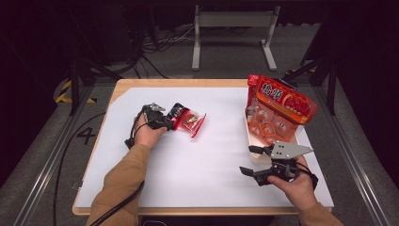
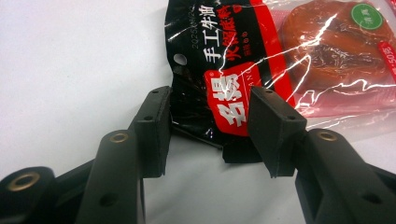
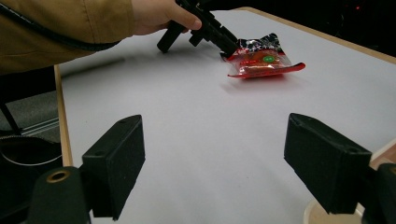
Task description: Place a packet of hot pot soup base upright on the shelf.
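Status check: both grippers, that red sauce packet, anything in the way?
Left gripper straddling sauce packet black end, grip unconfirmed. Right gripper open, nothing between jaws. Packet flat on table. Nothing blocking.

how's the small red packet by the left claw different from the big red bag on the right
The small red and black plastic sauce packet lies flat on the white table cover; the big red snack bag stands upright in a white bowl. The packet's black end sits between the left claw jaws; the bag is untouched. Both are glossy, with printed characters.

The packet (image 2: 280, 60) reads "手工牛油" and "名揚"; the floor (image 1: 85, 135) bears a "4".
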The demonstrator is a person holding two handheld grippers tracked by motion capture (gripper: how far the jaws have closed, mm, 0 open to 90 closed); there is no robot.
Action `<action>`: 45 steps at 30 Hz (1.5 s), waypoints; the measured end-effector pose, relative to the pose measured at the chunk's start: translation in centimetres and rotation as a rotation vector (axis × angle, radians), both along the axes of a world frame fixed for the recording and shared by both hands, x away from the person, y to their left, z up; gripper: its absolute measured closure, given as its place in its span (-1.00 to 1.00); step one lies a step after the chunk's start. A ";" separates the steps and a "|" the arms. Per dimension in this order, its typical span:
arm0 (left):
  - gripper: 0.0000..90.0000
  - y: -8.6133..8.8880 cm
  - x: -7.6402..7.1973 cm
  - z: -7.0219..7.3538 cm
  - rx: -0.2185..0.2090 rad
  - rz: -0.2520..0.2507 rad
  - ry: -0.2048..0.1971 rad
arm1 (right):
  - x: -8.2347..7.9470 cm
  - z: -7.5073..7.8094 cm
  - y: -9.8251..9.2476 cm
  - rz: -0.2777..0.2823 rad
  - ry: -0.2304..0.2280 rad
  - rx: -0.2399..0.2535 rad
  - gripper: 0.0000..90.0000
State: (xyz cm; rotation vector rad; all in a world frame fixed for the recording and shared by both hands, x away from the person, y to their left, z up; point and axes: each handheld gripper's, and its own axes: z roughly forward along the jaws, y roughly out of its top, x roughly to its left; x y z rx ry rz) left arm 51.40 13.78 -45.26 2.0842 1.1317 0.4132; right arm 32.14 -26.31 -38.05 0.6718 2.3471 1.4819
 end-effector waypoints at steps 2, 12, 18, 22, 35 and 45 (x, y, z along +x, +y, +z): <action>0.22 0.0 -0.1 0.0 0.008 0.002 -0.008 | 0.0 0.0 0.1 0.001 0.001 -0.003 -0.53; 0.57 -0.4 -0.6 0.0 0.019 -0.011 -0.032 | 0.1 -0.2 0.1 0.005 0.004 -0.010 -0.53; 0.59 -0.4 -0.6 0.0 0.004 -0.008 -0.016 | 0.1 -0.2 0.0 0.001 0.005 -0.008 -0.52; 0.60 -0.3 -0.5 0.3 -0.015 -0.006 0.007 | 0.1 -0.2 -0.2 -0.004 0.002 -0.006 -0.52; 0.62 -0.4 -2.4 5.3 -0.137 -0.099 -0.103 | 0.1 -0.1 -0.1 -0.005 0.002 -0.003 -0.51; 0.72 -1.5 -4.3 8.1 -0.174 -0.219 -0.175 | 0.2 0.0 0.0 -0.004 0.004 -0.001 -0.51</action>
